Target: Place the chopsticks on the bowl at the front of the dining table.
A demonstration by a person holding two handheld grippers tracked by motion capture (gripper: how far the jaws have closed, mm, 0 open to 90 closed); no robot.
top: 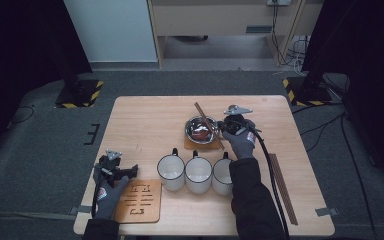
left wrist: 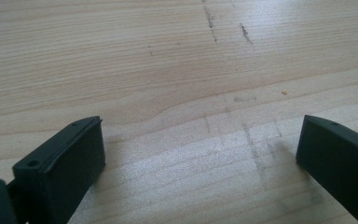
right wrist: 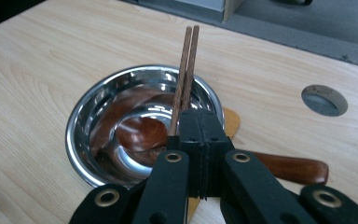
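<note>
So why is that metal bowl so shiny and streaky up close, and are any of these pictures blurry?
Right gripper view: the steel bowl mirrors the light and red-brown reflections, hence the streaks; the chopsticks look sharp. Left gripper view: the table grain is crisp, the near fingers slightly soft. High view: dim and dark at the edges.
</note>
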